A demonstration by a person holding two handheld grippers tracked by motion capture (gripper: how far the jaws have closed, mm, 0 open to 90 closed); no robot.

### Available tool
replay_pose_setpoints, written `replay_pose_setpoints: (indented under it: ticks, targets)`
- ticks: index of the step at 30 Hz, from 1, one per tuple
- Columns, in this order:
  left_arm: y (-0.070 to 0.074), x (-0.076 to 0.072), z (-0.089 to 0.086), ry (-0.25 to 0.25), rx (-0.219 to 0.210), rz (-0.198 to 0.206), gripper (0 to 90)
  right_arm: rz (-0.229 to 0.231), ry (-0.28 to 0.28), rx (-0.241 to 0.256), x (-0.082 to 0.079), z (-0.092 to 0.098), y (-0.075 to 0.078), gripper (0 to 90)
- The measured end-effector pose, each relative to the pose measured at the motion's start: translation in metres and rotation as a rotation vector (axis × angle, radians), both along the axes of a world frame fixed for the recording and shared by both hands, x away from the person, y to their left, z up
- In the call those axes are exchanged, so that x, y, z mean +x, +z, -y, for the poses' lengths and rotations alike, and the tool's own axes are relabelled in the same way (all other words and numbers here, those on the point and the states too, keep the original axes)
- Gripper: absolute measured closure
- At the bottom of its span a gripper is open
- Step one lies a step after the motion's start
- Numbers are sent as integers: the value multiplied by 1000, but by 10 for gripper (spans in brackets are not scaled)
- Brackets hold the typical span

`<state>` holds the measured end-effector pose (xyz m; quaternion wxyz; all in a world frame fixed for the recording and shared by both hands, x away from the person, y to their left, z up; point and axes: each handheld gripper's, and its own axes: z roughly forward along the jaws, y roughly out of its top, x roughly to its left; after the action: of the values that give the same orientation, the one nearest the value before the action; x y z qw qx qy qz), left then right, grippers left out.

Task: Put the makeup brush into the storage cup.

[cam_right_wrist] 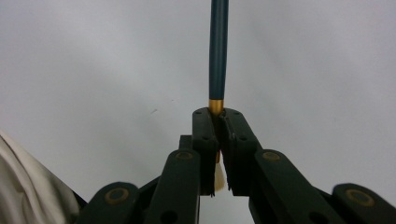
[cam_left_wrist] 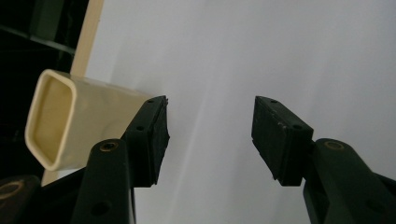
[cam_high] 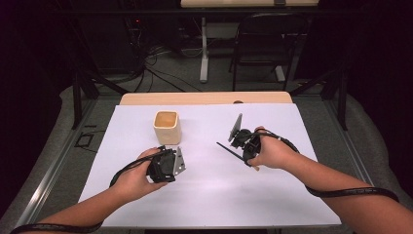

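Nearest the front edge of the desk [cam_high: 204, 204], whose top was covered by a white sheet, the person's two forearms entered, each hand carrying a gripper. The left gripper [cam_high: 168, 165] lay in the left half of the desk, about midway between the front and rear edges; in the left gripper view its jaws stood released, well apart, with bare white surface between the two pads [cam_left_wrist: 156, 135]. The right gripper [cam_high: 241, 144] was held in the right half, roughly level with the left one. In the right gripper view its jaws were clenched on a paintbrush [cam_right_wrist: 218, 51], grasping it at the gold ferrule; pale bristles showed below the pads, and the dark blue handle ran straight away from the camera. In the high view the handle [cam_high: 228, 150] projected from the gripper toward the desk's centre, low over the sheet; contact with the sheet could not be determined. Farther back, just beyond the left gripper and toward the rear left corner, stood a cream cup [cam_high: 167, 127] of rounded-square section, upright and open-topped. Beyond the rear edge stood a dark chair [cam_high: 265, 46].
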<state>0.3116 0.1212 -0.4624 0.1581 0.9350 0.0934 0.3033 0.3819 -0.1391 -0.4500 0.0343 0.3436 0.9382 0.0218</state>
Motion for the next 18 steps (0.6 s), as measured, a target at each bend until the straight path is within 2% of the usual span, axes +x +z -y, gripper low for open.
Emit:
replay_pose_setpoints:
  ticks: [2,3,4,8,9,10,12,18]
  targets:
    - [2,-1,2,-10,23,27,472,1,6,-1,0,-2,4,842]
    - [3,-2,3,-17,38,48,479,-24,12,-33,1,-4,9,842]
    - [4,-3,4,-26,56,65,484,4,24,-2,1,-4,7,842]
    - [5,-6,6,-49,80,122,486,13,61,-6,0,-10,11,842]
    - [7,-7,7,-57,109,134,486,14,71,-11,0,-11,12,842]
    - [5,-8,8,-61,94,146,486,19,84,-14,0,-12,12,842]
    - [6,-9,9,-74,121,172,486,26,111,-16,0,-14,13,842]
    - [6,-11,12,-80,130,208,484,37,175,-38,0,-20,14,842]
